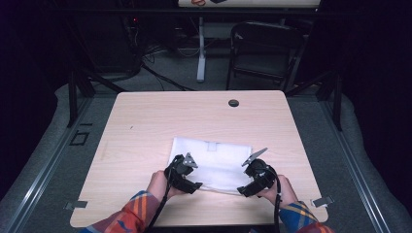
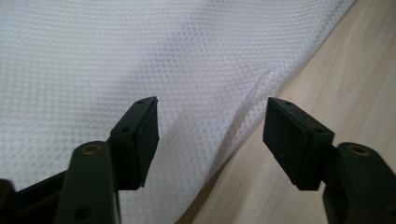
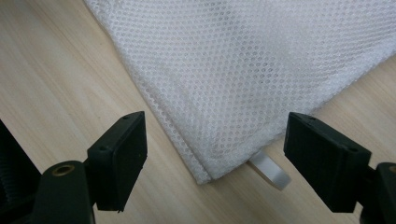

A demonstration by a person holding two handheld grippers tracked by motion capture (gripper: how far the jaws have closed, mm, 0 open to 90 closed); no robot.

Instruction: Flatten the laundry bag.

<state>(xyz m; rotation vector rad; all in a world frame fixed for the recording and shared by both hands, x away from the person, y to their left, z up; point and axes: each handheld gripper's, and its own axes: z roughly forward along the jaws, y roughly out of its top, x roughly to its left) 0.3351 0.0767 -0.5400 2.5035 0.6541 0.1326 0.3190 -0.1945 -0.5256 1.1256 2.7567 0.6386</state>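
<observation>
Lying flat on the wooden table [image 1: 145, 121], the white mesh bag [image 1: 214, 162] has both grippers at its near edge — this looks like the stage of taking hold of the bag's near corners, before any lift or fold. The left gripper [image 1: 193, 185] has its jaws apart with a raised wrinkle of the bag's hem [image 2: 243, 116] running up between them; the pads [image 2: 142, 140] press on nothing, so nothing is held. The right gripper [image 1: 244, 191] also stands released, its jaws straddling the bag's corner [image 3: 208, 175], which points down toward the gap between the pads, with a small white tab [image 3: 271, 171] poking out from under it, just inside the right-hand jaw.

As a judgement, the next move calls for each gripper to ease forward and down until the mesh edge sits squarely between the pads, then close — thin fabric lying flat may slip out otherwise.

Whether the bag holds anything cannot be told, and its opening is hard to make out. In the high view the near edge is partly covered by the grippers.
</observation>
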